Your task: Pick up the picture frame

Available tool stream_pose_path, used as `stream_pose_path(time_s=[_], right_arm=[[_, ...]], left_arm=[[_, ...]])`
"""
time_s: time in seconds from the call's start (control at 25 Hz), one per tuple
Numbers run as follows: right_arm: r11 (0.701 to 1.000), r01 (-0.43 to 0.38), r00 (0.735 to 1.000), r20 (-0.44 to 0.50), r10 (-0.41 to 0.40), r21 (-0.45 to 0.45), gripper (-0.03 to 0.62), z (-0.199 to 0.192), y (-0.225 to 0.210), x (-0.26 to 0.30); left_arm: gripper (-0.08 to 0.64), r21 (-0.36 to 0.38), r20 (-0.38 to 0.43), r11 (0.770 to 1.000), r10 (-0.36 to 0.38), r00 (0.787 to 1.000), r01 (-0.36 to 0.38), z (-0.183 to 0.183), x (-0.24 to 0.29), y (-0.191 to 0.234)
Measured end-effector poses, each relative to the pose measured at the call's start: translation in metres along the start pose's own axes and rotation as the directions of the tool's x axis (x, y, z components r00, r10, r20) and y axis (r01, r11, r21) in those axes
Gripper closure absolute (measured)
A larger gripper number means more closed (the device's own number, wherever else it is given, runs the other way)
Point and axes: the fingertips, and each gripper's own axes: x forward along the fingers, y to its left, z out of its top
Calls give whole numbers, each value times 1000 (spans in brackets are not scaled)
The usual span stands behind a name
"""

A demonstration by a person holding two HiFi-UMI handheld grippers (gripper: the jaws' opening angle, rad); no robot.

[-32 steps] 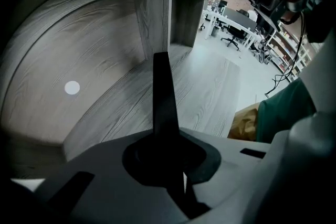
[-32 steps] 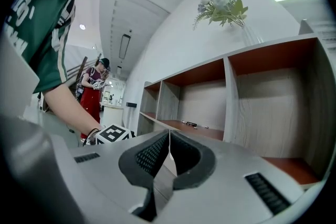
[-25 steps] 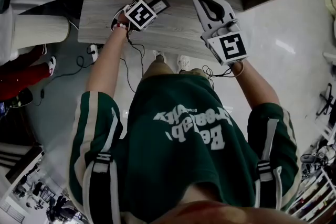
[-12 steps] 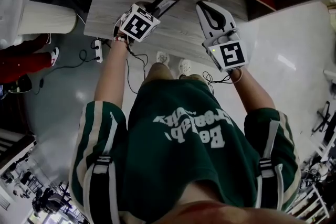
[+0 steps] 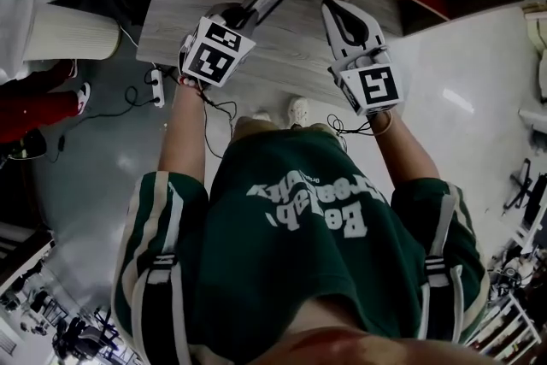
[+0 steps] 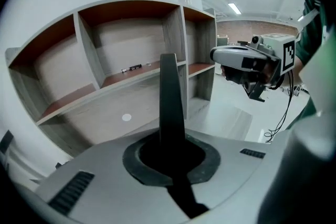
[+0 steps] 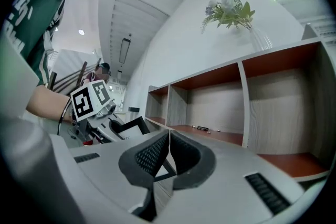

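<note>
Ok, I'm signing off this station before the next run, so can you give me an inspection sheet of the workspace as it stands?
Surface: wood-grain table, bare apart from a small white dot.
Job's things: dark picture frame, held clear of the table, edge-on between the left jaws.
Clutter: small dark pen-like item on a shelf.
Grippers: left gripper shut on the picture frame; right gripper shut, empty.
Cables: leads hang from both grippers; power strip on the floor.
Surroundings: open shelf unit behind the table, vase of greenery on top.
</note>
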Motion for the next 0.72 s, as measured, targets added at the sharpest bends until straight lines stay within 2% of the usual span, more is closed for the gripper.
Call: stream_pose_path(time_s=[0.16,0.28,0.4,0.6,0.72], right_arm=[[998,64,994,-91,-64,-6,558,1,21,-2],[996,76,996,-40,-77,-40,558,12,44,10],[993,109,992,-55,-112,-47,558,14,66,15],[982,170,985,25,-169,-82,558,43,96,7],[973,212,977,-5,-213,-88,558,48,113,-2]], left_arm=[[534,-5,122,1000,15,992,-15,6,-35,5],[534,-18,222,999,45,974,-43,4,-59,18],[534,-36,284,997,81,956,-73,-5,-80,33],[534,-92,385,995,75,920,-43,-14,-120,30],[534,-143,429,987,123,895,-67,-20,-142,36]])
